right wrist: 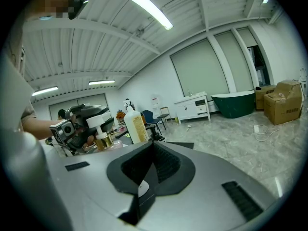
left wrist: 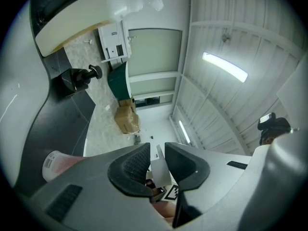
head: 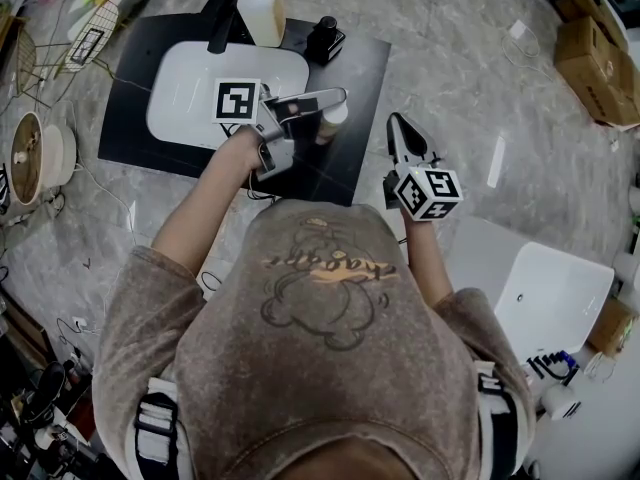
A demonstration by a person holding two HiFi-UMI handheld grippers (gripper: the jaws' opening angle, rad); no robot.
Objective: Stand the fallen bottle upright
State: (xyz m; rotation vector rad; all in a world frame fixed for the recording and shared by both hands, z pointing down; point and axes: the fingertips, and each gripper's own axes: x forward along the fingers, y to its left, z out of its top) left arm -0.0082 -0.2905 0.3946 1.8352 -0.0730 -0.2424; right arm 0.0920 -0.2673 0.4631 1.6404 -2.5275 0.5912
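Both grippers carry nothing: the left gripper (left wrist: 155, 160), jaws narrowly apart, hovers beside the pump bottle (right wrist: 102, 141), seemingly already upright on the black mat (head: 345, 58), while the right gripper (right wrist: 154, 150), jaws together, keeps clear.

Three bottles (head: 262, 8), one basin (head: 190, 98), one black mat (head: 360, 78), two cardboard boxes (head: 600, 68)

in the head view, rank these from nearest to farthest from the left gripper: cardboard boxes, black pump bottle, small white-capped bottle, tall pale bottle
From the left gripper:
1. small white-capped bottle, right beside its jaws
2. black pump bottle, farther back on the black mat
3. tall pale bottle, farther back and to the left
4. cardboard boxes, on the floor at far right
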